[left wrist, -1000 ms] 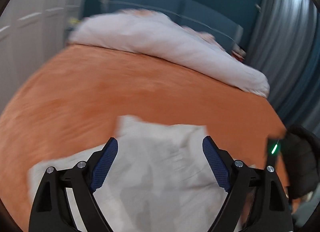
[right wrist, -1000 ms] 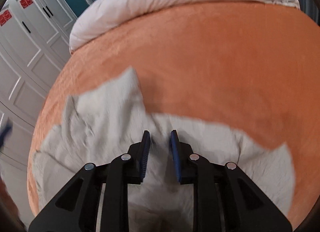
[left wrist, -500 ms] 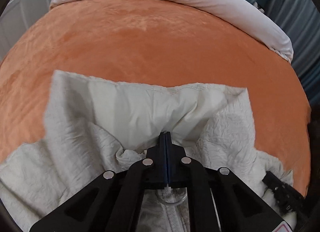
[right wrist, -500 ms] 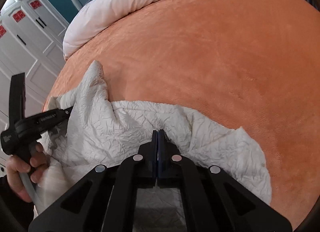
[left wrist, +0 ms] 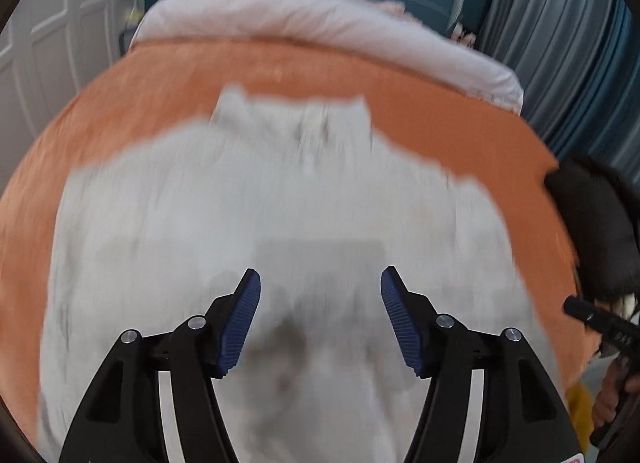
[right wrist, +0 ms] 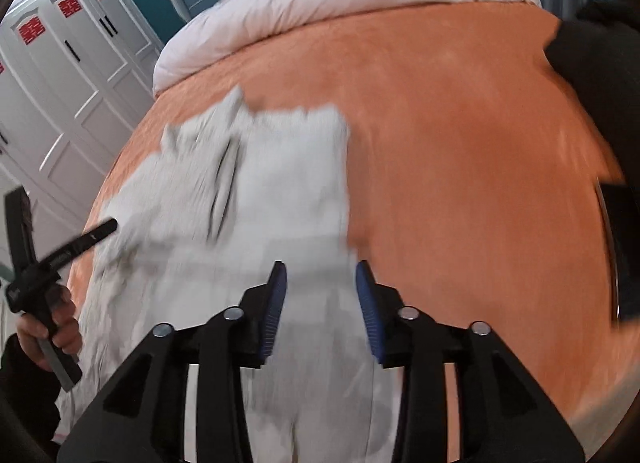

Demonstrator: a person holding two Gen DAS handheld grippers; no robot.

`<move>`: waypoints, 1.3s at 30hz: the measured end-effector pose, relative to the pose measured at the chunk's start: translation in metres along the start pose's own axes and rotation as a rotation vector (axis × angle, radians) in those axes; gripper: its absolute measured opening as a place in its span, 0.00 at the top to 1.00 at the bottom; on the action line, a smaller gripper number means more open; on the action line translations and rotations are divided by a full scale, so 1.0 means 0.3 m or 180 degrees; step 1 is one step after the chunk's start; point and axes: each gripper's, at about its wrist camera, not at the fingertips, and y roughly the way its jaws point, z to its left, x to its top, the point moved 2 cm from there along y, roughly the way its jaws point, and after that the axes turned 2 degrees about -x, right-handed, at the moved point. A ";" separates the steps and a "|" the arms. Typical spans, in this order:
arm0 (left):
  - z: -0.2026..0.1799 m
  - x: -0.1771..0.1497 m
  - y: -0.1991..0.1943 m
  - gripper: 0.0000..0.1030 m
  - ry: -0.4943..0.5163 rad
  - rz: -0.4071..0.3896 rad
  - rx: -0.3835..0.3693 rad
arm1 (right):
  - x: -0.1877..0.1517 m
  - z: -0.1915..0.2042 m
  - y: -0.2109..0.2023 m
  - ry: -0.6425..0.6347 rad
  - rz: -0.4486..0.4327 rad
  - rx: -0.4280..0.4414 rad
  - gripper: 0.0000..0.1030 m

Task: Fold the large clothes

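A large off-white crinkled garment [left wrist: 280, 199] lies spread on the orange bed cover [left wrist: 168, 75], blurred by motion. My left gripper [left wrist: 320, 283] hovers above its near part; the jaws are opening and nothing is between the blue pads. In the right wrist view the same garment [right wrist: 256, 191] stretches away to the left. My right gripper [right wrist: 320, 275] hangs over the garment's right edge, its jaws opening and holding nothing. The left gripper [right wrist: 84, 237] shows at the left edge of that view, held by a hand [right wrist: 52, 323].
A rolled white duvet [left wrist: 320, 19] lies across the head of the bed. White wardrobe doors [right wrist: 60, 75] stand to the left, grey-blue curtains [left wrist: 568, 31] to the right. A dark garment [left wrist: 592, 223] sits at the bed's right edge. Bare orange cover [right wrist: 460, 167] spreads right of the garment.
Half a second ago both grippers were shut on folds of the garment. Both have since let go, opened and pulled back, and the garment now lies flatter on the bed.
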 end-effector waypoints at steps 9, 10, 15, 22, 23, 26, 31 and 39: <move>-0.127 -0.327 -0.125 0.40 0.0191 0.0200 -0.0119 | -0.291 0.155 -0.040 -0.0340 0.0320 0.0109 0.64; -0.147 -0.343 -0.119 0.40 0.0250 0.0221 -0.0079 | -0.289 0.167 -0.048 -0.0333 0.0284 0.0139 0.64; -0.112 -0.401 -0.116 0.40 0.0272 0.0285 0.0370 | -0.296 0.259 -0.091 -0.0432 0.0195 0.0225 0.63; 0.182 -0.445 -0.219 0.40 -0.0327 0.0328 0.0565 | -0.425 0.284 -0.092 -0.0544 0.0375 0.0127 0.62; 0.210 -0.462 -0.236 0.39 -0.0385 0.0364 0.0558 | -0.435 0.272 -0.096 -0.0506 0.0393 0.0092 0.62; 0.265 -0.479 -0.329 0.39 -0.0545 0.0245 0.0655 | -0.441 0.231 -0.152 -0.0419 0.0353 -0.0004 0.62; 0.376 -0.471 -0.505 0.28 -0.0640 0.0085 0.0961 | -0.479 0.124 -0.285 -0.0484 0.0457 -0.0353 0.51; 0.561 -0.605 -0.565 0.24 -0.1381 0.0541 0.0707 | -0.663 0.002 -0.335 -0.0103 0.1042 -0.0194 0.45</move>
